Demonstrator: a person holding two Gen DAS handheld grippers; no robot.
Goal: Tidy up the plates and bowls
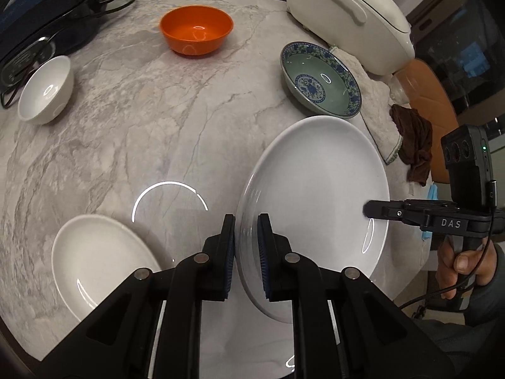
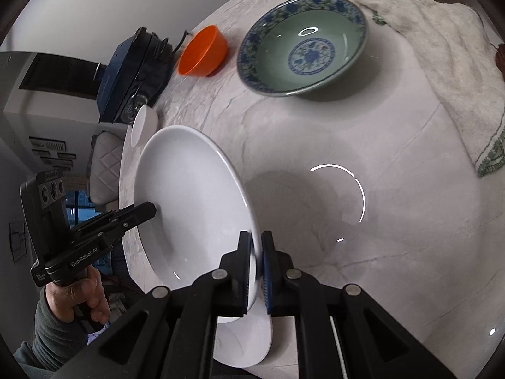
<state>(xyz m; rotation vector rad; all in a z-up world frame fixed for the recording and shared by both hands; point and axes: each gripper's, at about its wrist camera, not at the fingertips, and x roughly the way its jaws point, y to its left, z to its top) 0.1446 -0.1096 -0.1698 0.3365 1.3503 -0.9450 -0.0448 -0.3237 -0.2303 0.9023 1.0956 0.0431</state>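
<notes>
A large white plate [image 1: 315, 189] hangs tilted above the marble table [image 1: 142, 110], held at two opposite rims. My left gripper [image 1: 246, 221] is shut on its near rim, and my right gripper [image 1: 368, 210] clamps the far rim. In the right wrist view the same plate [image 2: 189, 195] sits between the right gripper [image 2: 255, 238] and the left gripper [image 2: 153, 210]. On the table stand an orange bowl [image 1: 196, 30], a small white bowl [image 1: 45, 90], a blue-patterned green bowl [image 1: 320, 79] and a smaller white plate [image 1: 98, 262].
A white rice cooker [image 1: 350, 15] stands at the back right on a pale towel [image 1: 378, 120], with a brown cloth [image 1: 413, 145] near the table's edge. A dark appliance with cables [image 1: 47, 15] fills the back left. A person's hand [image 1: 464, 262] grips the right tool.
</notes>
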